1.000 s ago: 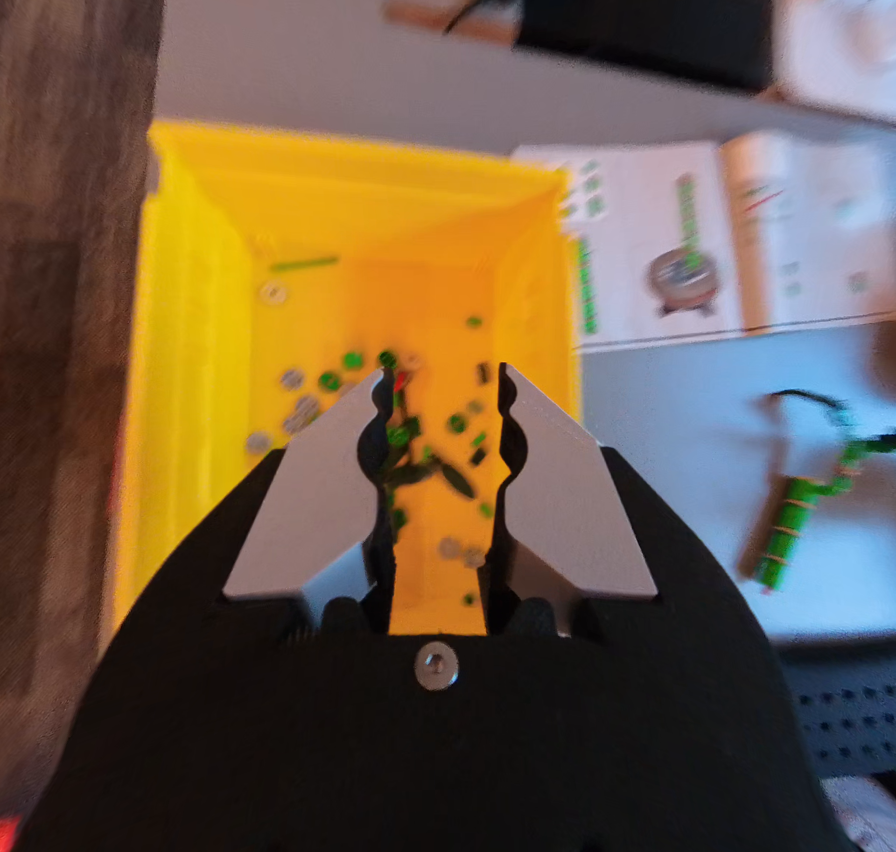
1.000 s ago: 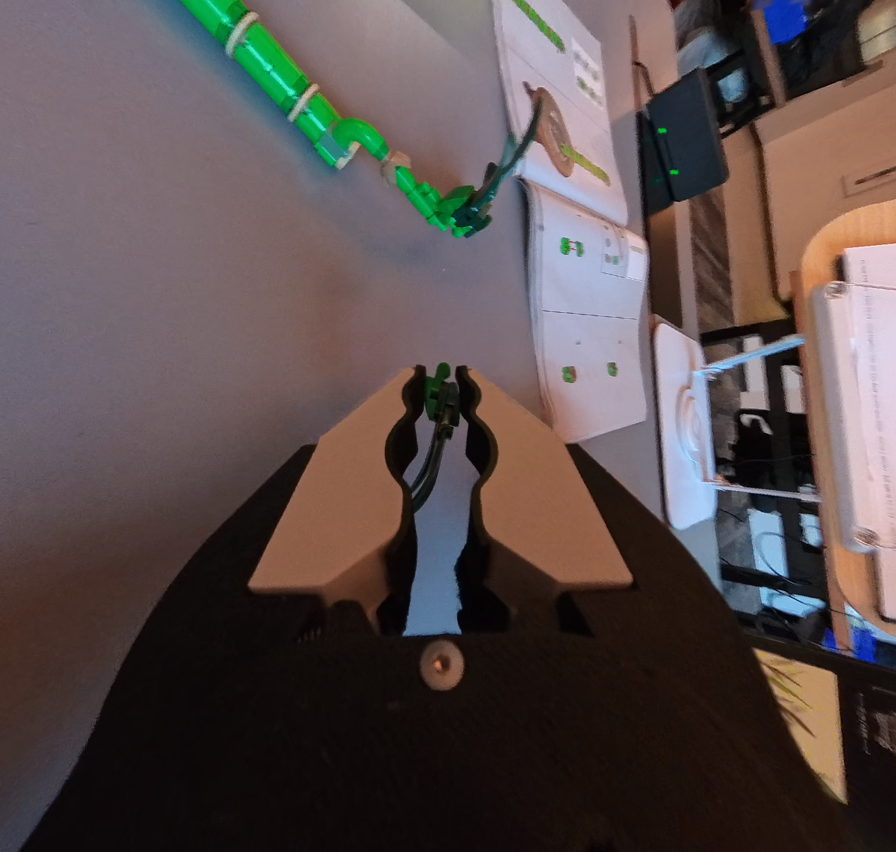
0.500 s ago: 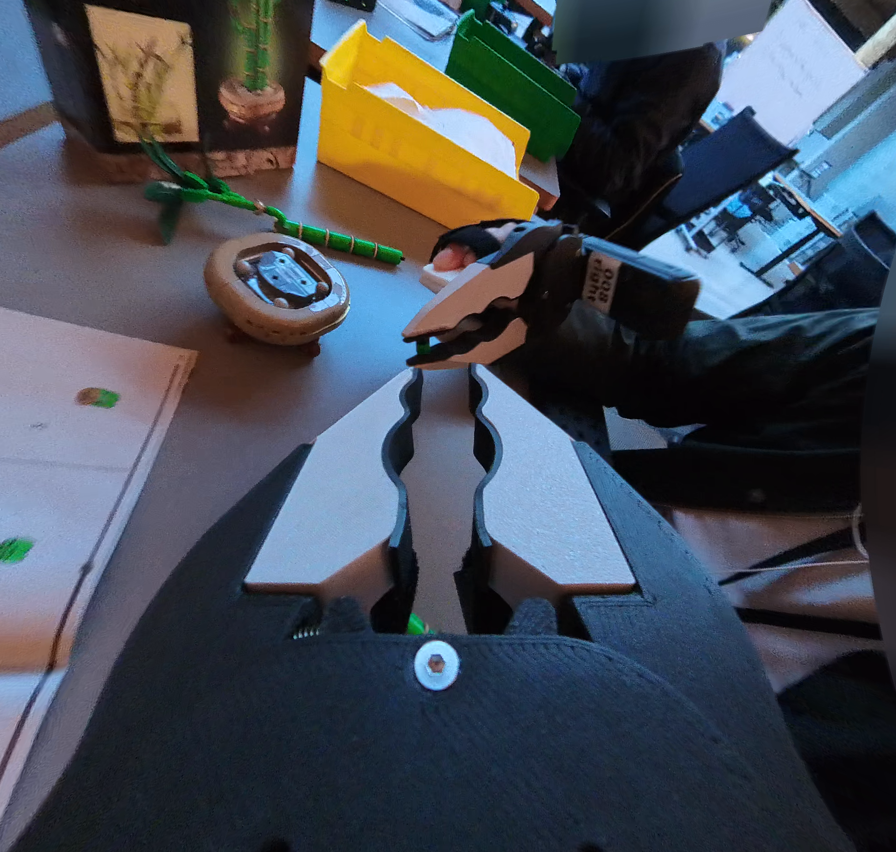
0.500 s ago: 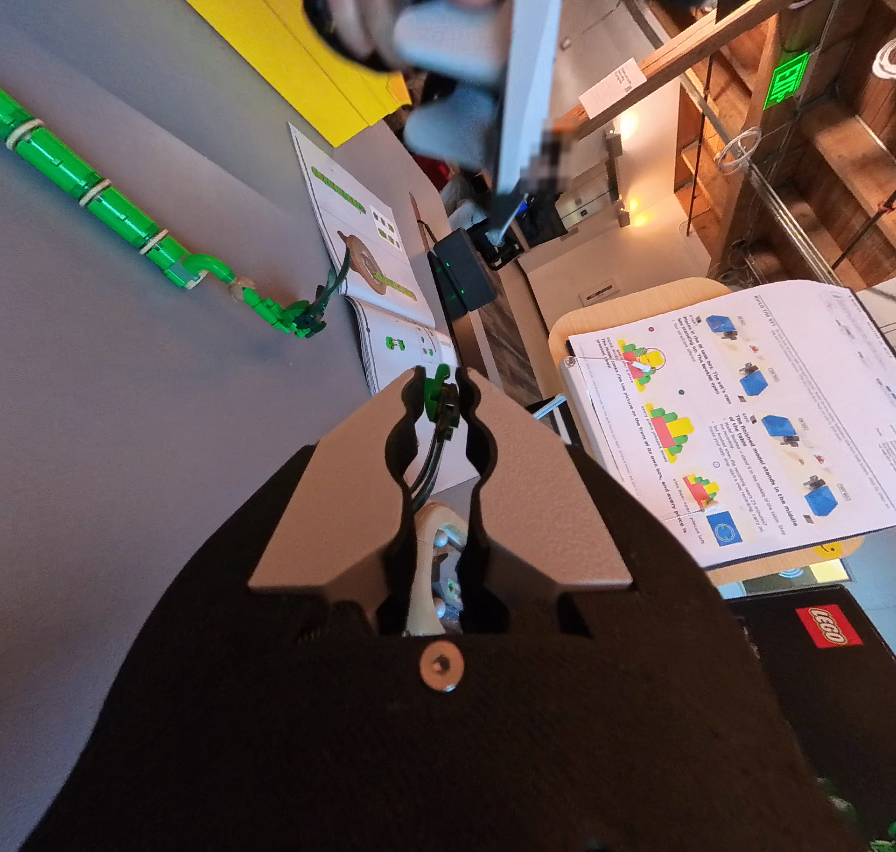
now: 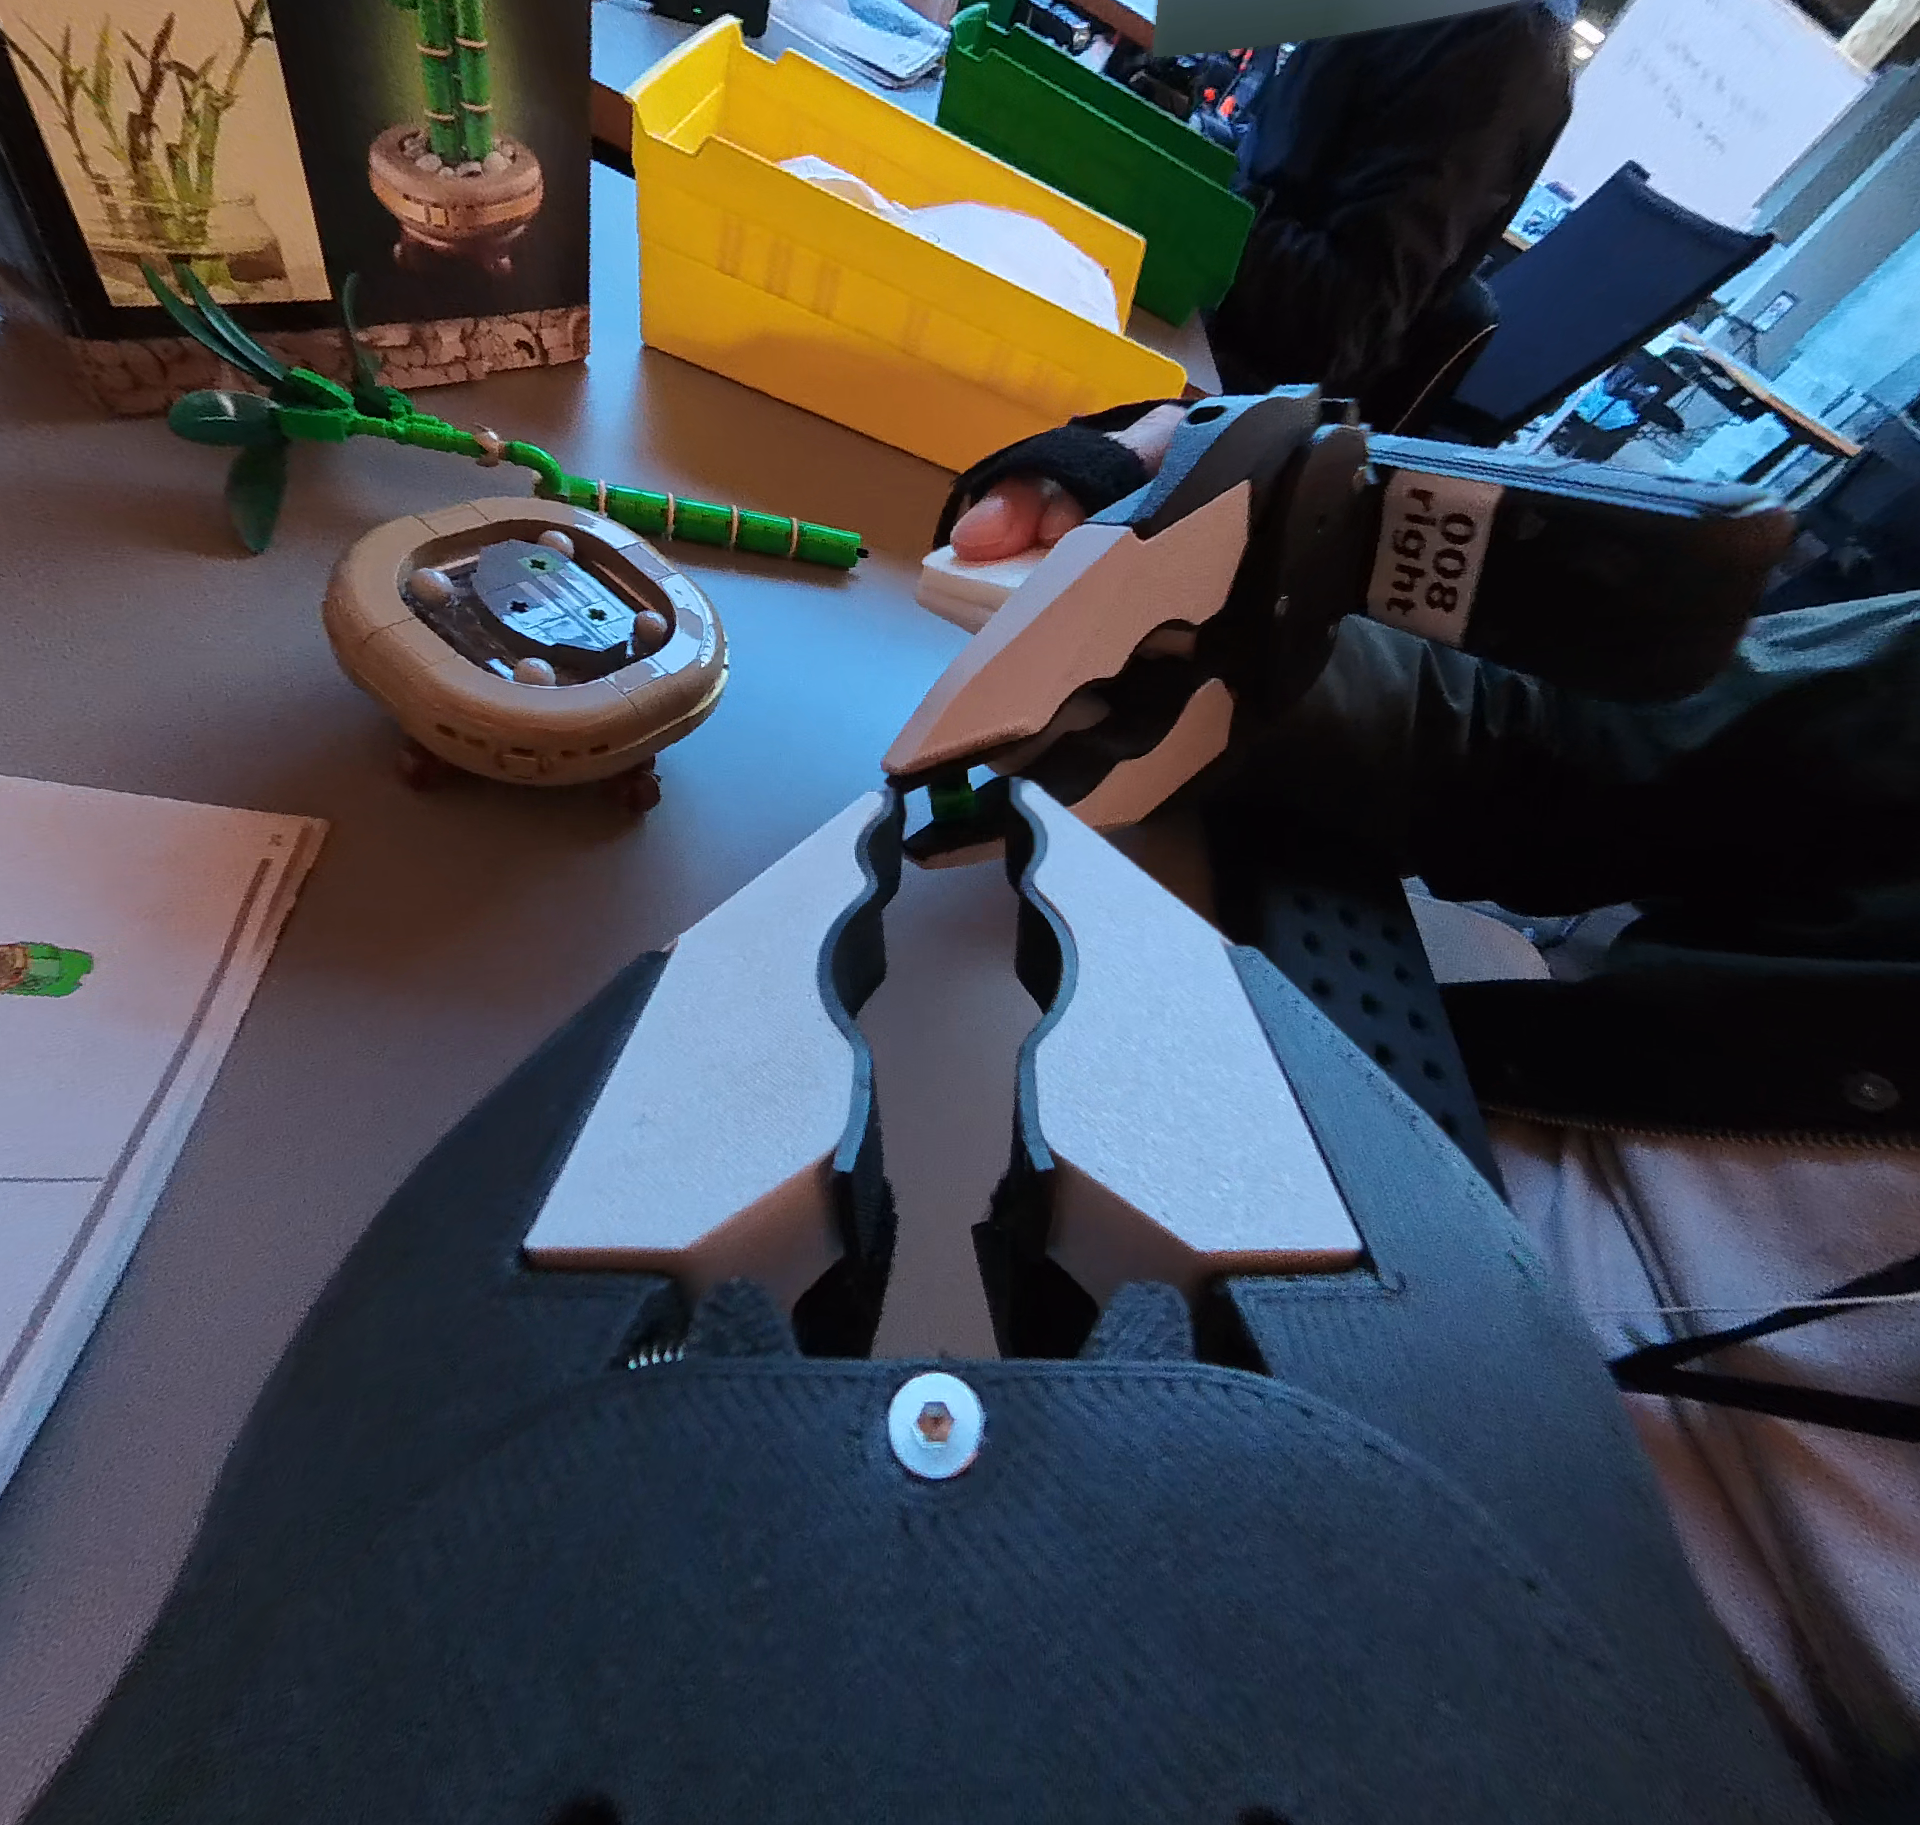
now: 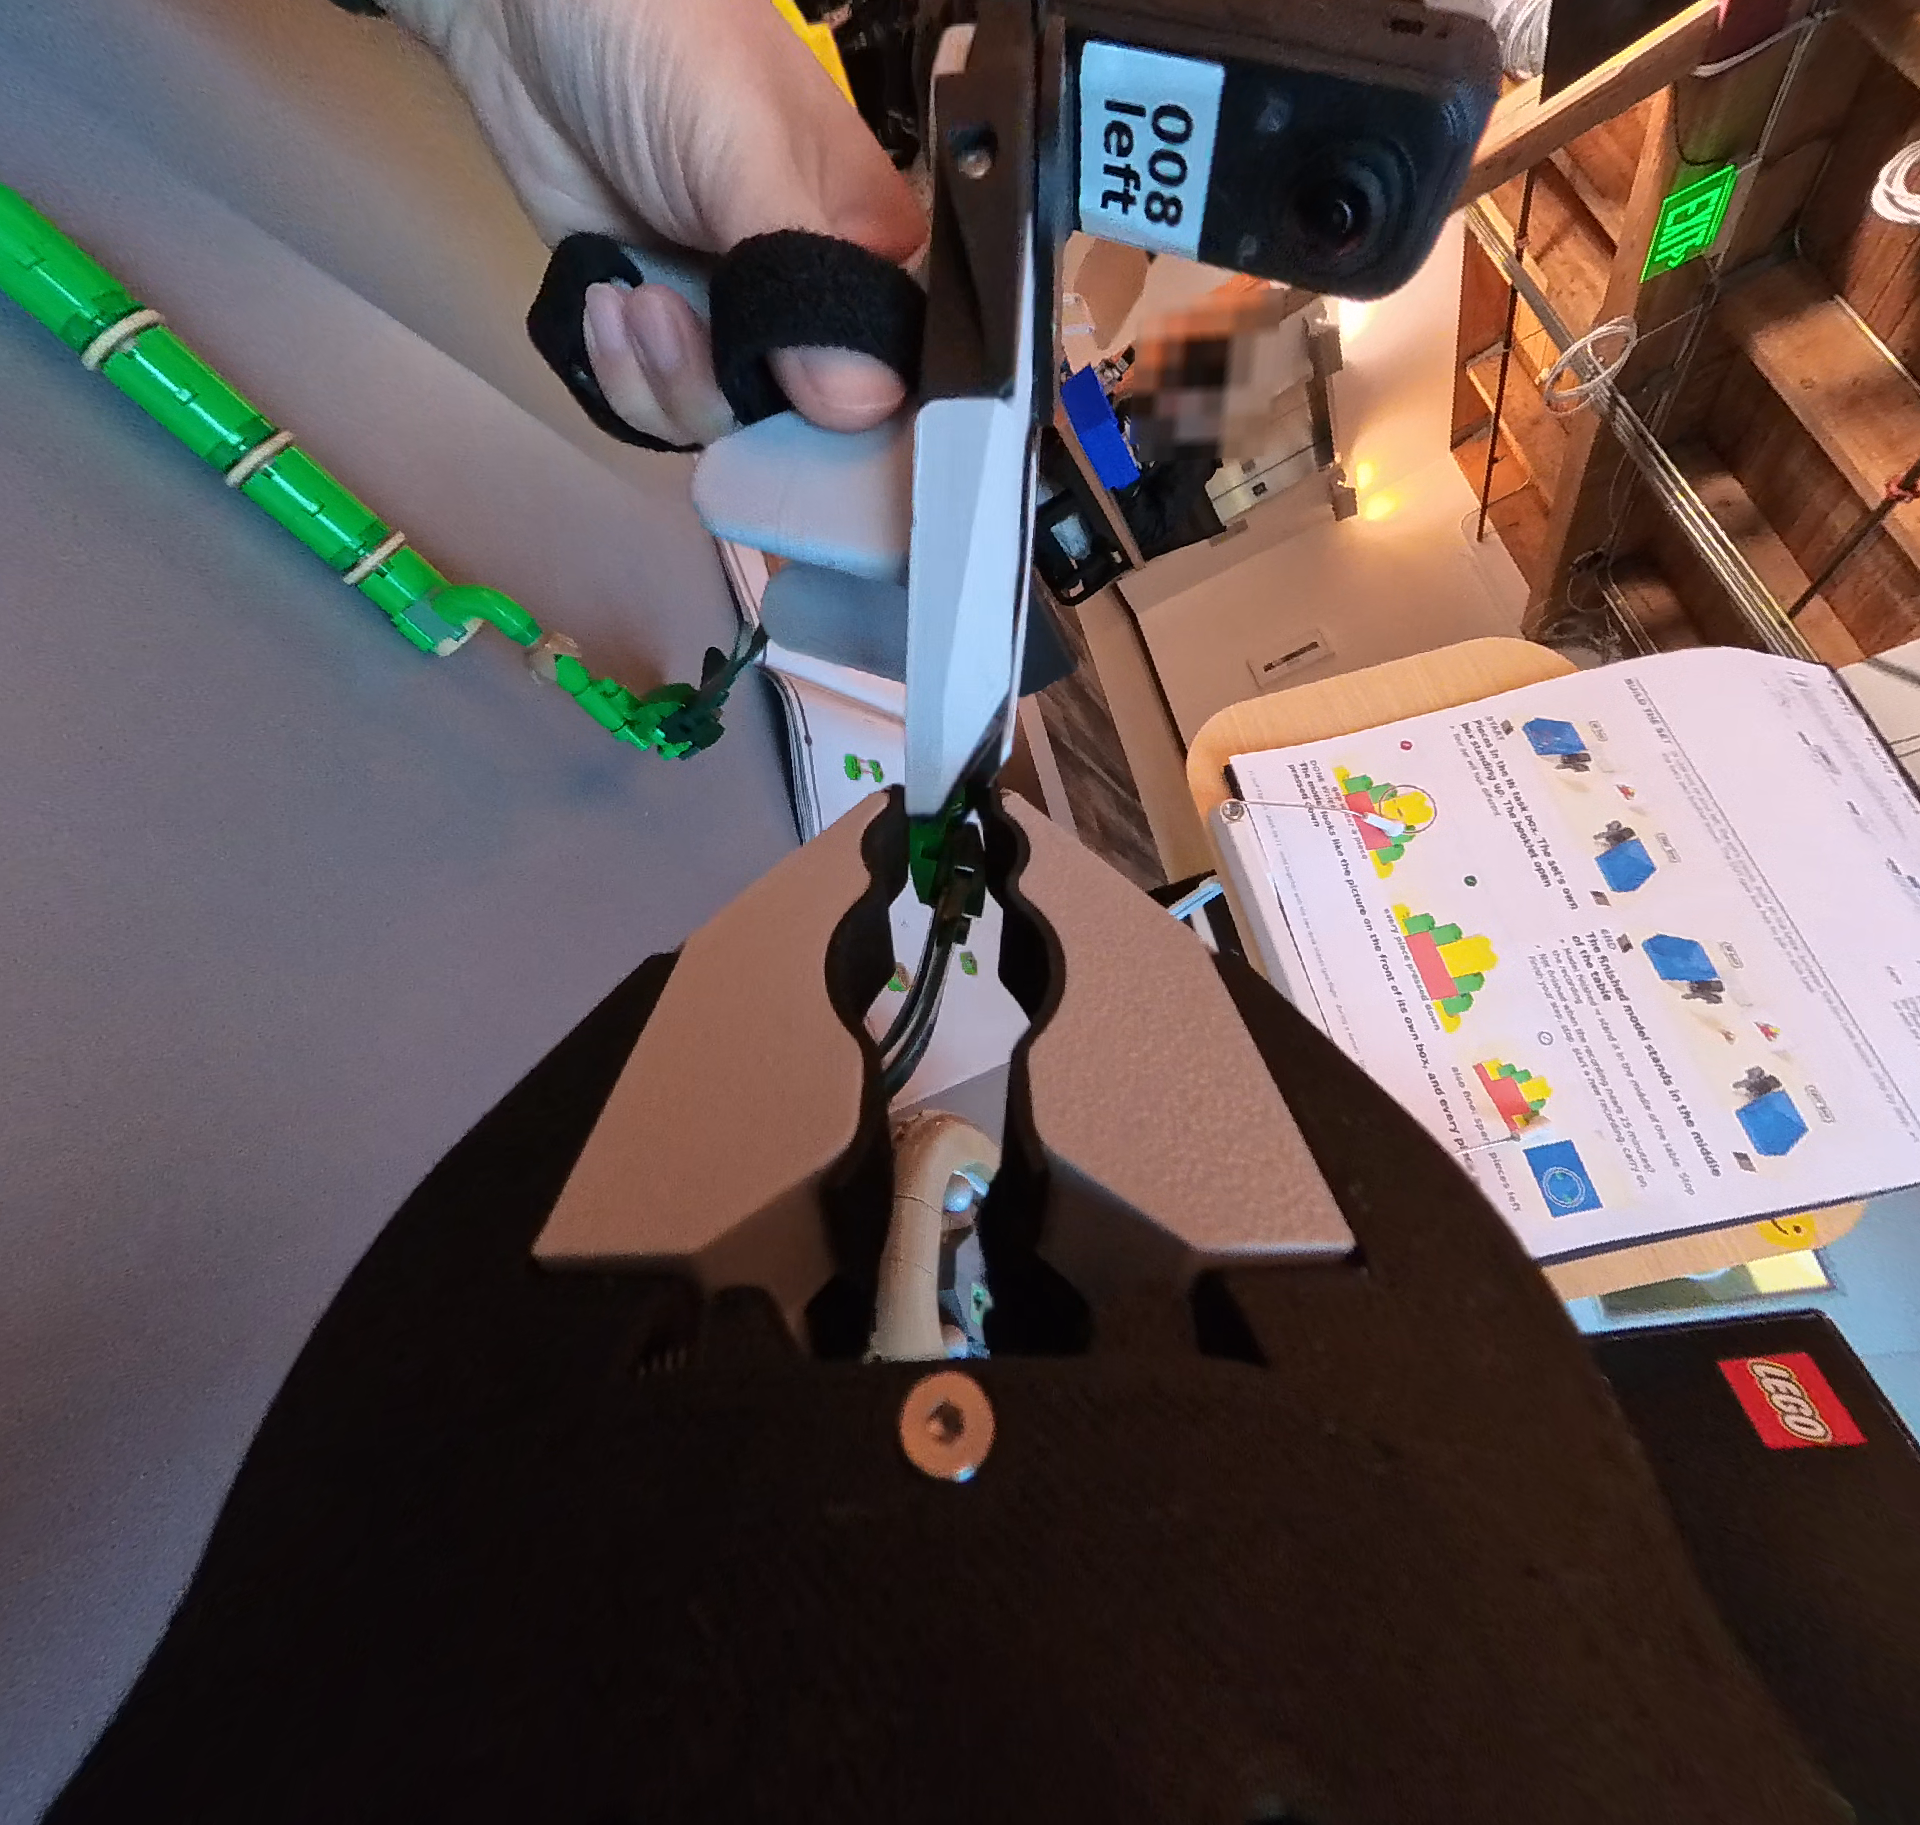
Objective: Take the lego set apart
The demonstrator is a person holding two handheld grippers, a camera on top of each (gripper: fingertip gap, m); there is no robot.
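Green and tiny, the lego sprig piece (image 5: 951, 801) sits right at the tips of both my grippers in the left wrist view. My left gripper (image 5: 948, 819) has its jaws parted with a clear gap, and the little green stud pokes up just between the tips. My right gripper (image 5: 961, 773) comes in from the right, held in my hand (image 5: 1049, 487), and it's clamped onto that same piece. Further back on the brown table (image 5: 790, 695) there's the tan lego pot base (image 5: 525, 632), standing upright with nothing planted in it, and a green bamboo stalk (image 5: 665, 508) lying flat just behind it. Behind those: the set's box (image 5: 301, 123), a yellow bin (image 5: 873, 289) and a green bin (image 5: 1091, 154). An open instruction booklet (image 5: 125, 996) lies at the left edge.

Right wrist view: my right gripper (image 6: 940, 840) is pinched tight on the green piece (image 6: 928, 853), and dark leaf stems (image 6: 914, 1017) trail down from it between the fingers. The left gripper (image 6: 961, 788) reaches down from above, one pale finger (image 6: 966, 570) touching the piece at the tip. From this angle I can't tell how far apart its jaws are. The bamboo stalk (image 6: 260, 466) lies on the table off to the left, well apart from the grippers. A printed sheet (image 6: 1621, 944) stands at right.
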